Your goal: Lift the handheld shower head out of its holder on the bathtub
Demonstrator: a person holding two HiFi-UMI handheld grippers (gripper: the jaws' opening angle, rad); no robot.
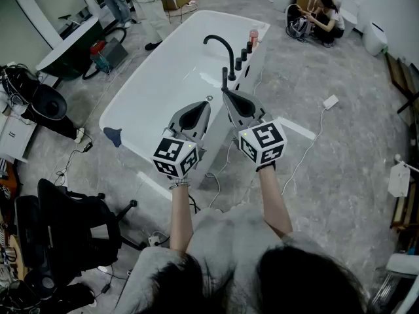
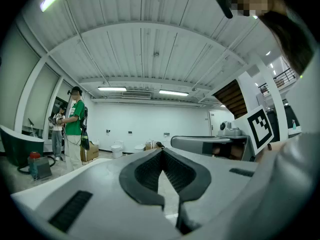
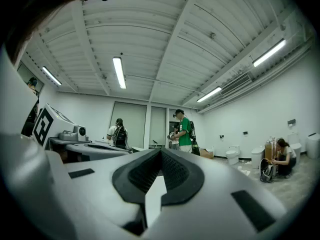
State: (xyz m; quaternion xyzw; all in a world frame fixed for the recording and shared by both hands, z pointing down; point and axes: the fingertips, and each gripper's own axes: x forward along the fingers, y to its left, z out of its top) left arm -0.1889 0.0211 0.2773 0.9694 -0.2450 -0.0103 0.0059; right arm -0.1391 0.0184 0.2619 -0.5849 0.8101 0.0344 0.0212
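Note:
A white bathtub stands in the middle of the head view. On its right rim are a curved black faucet, a row of black knobs, and a slim black handheld shower head upright in its holder. Both grippers are held level side by side over the tub's near end. My left gripper is shut and holds nothing; its tips meet in the left gripper view. My right gripper is shut and empty too, its tip just short of the shower head.
A black office chair stands at the lower left. A white cable with a power block lies on the floor to the right. A person crouches at the back right. A dark tub and standing people are at the left.

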